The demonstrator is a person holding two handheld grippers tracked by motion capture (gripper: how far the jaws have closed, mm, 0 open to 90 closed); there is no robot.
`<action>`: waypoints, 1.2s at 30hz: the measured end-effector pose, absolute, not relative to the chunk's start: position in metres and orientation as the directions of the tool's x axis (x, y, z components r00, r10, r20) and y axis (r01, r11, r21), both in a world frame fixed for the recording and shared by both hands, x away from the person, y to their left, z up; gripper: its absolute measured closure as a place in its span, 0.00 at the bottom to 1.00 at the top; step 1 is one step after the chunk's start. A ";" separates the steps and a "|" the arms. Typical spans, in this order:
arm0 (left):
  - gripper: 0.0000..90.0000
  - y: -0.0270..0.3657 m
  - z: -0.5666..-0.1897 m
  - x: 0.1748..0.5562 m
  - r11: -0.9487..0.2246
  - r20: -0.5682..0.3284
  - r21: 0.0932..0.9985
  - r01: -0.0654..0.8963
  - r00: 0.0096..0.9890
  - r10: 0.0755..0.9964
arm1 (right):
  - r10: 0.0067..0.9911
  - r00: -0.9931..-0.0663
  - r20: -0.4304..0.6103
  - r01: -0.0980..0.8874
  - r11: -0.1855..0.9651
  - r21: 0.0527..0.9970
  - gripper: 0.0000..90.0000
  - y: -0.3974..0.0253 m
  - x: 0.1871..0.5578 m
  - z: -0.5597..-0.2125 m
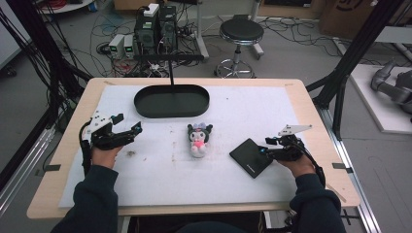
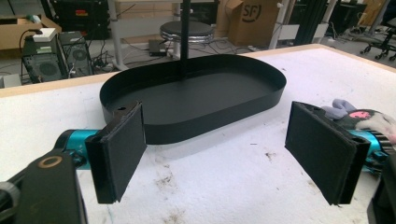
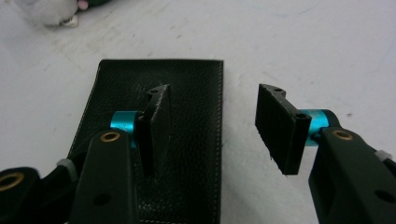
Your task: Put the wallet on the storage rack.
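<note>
On the left of the table the left gripper (image 1: 127,132) hovers with its jaws spread wide and nothing between them, pointing toward the black oval tray (image 1: 171,101) at the far edge; in the left gripper view the tray (image 2: 196,100) lies empty just ahead, with the plush toy (image 2: 359,116) off to one side; in the high view the plush toy (image 1: 199,139) lies near the middle of the white mat (image 1: 145,179), well apart from both grippers; further right lies the wallet (image 1: 251,157), flat on the mat, and the right gripper (image 1: 268,147) sits right at its near edge, jaws apart at a moderate width and closed on nothing; in the right gripper view one jaw stands over the wallet (image 3: 187,140) and the other over bare mat just beside its long edge, so that edge lies between them. The wallet is a black rectangle of grained leather with stitching along the border; it looks light, thin and somewhat bendable, not fragile, though lying flush it offers little to pinch; the best hold is probably across that long edge, one jaw slid under, as the smooth leather may slip.
</note>
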State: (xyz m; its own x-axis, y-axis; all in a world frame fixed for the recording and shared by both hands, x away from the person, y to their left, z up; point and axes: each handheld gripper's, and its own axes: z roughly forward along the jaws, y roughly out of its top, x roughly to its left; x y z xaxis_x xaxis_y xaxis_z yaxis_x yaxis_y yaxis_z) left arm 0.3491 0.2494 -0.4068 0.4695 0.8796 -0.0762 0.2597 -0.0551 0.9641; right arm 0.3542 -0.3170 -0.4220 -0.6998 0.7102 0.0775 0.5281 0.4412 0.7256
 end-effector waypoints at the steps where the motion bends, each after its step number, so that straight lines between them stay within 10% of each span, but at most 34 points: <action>1: 0.22 0.249 -0.407 0.349 -0.055 -0.077 0.964 0.261 0.471 0.879 | 0.705 -0.705 0.077 0.528 0.450 0.720 0.52 -0.316 0.355 -0.424; 10: 0.23 0.249 -0.408 0.349 -0.059 -0.077 0.962 0.266 0.471 0.879 | 0.700 -0.710 0.077 0.556 0.490 0.672 0.48 -0.310 0.360 -0.436; 36: 0.24 0.250 -0.410 0.350 -0.058 -0.083 0.958 0.282 0.464 0.882 | 0.713 -0.694 0.094 0.571 0.467 0.676 0.90 -0.304 0.360 -0.418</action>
